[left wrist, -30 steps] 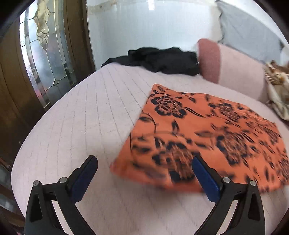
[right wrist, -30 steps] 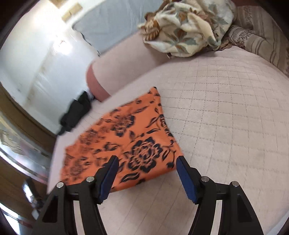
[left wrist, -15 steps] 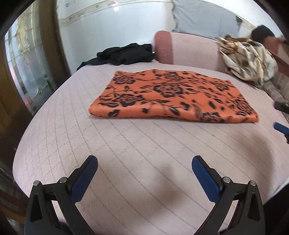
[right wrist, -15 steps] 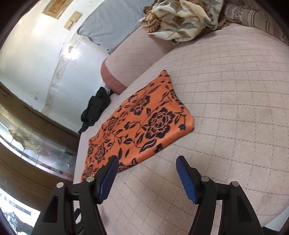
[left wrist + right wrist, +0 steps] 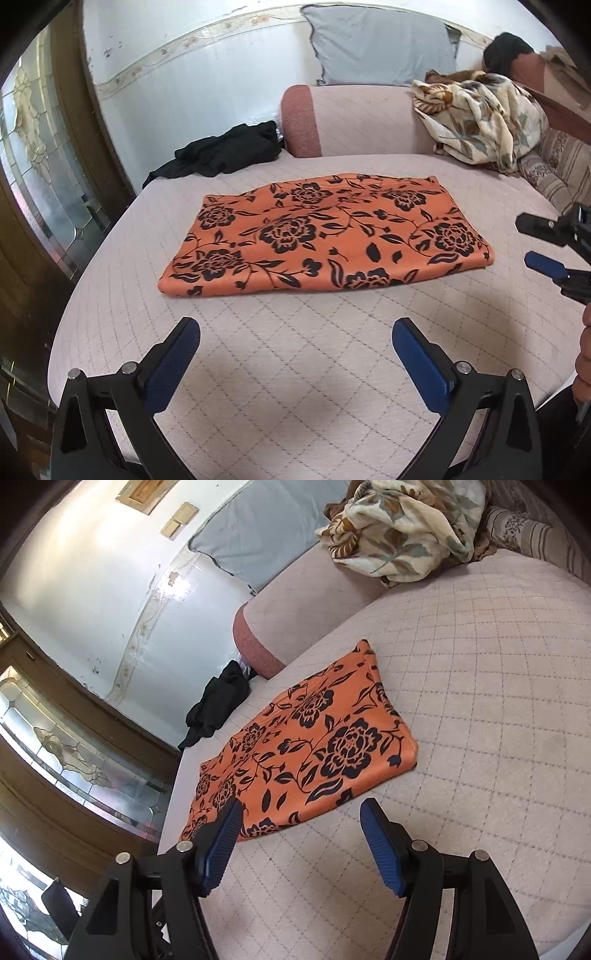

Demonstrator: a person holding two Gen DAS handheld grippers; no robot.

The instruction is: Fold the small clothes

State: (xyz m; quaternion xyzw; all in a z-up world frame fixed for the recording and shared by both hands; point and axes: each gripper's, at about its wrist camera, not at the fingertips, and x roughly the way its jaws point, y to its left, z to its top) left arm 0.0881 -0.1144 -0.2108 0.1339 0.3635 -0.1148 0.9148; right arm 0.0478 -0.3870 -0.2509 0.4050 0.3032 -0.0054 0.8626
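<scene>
Flat on the bed, near its middle: the orange cloth with black flower print, folded into a long rectangle, edges fairly even, one thicker folded edge along the side nearer the cameras. Bed cover is pale pink, quilted in a diamond grid.

Left gripper: spread wide, blue pads apart, nothing between them. Hovers over bare quilt, well short of the cloth's near edge. Not touching fabric.

Right gripper: also spread, nothing held. In the right wrist view its left pad overlaps the near corner of the orange cloth; contact cannot be told from here. In the left wrist view the same gripper shows at the far right, just off the cloth's right end, apart from it, with part of the person's hand at the frame edge.

Surroundings: black garment crumpled at the far left corner of the bed, beside a pink bolster with a darker end. Cream floral blanket heaped on the bolster's right part. Grey pillow stands against the white wall behind. Wooden door with leaded glass to the left of the bed.
</scene>
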